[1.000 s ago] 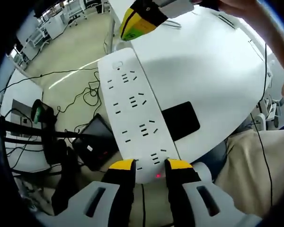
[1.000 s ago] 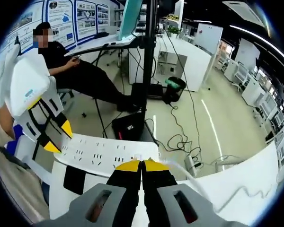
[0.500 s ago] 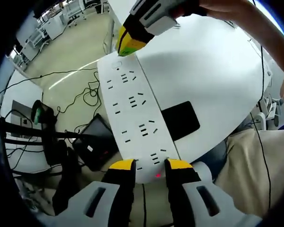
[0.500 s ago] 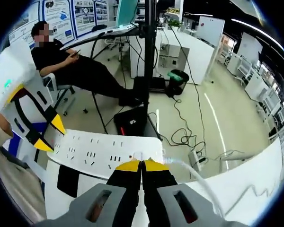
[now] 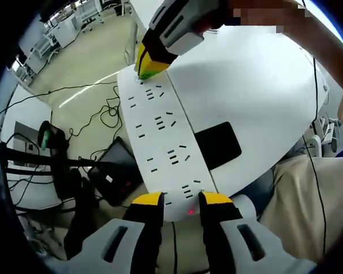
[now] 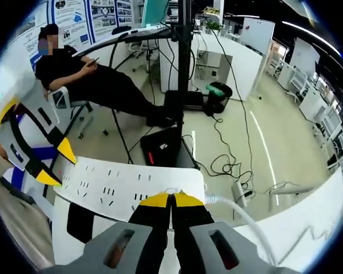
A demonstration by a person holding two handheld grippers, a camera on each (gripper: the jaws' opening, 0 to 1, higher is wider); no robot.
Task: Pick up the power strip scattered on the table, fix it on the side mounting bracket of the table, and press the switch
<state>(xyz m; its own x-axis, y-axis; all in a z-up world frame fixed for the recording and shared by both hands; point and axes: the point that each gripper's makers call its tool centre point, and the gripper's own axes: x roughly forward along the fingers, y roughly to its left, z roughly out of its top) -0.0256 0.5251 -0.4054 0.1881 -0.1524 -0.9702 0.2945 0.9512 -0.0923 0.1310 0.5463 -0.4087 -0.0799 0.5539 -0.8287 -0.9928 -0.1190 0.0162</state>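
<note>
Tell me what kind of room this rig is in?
Probably an open lab or workshop: posters on the wall, white workbenches across a bare floor strewn with loose cables, and a seated person at a monitor stand.

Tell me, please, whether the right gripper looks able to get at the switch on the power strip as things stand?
Probably yes. The right gripper, jaws shut, has its tip at the power strip's far end, where the switch seems to sit, with nothing between them.

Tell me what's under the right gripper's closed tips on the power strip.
The right gripper is shut, its tips at the far end of the power strip. Whatever lies beneath them is covered.
</note>
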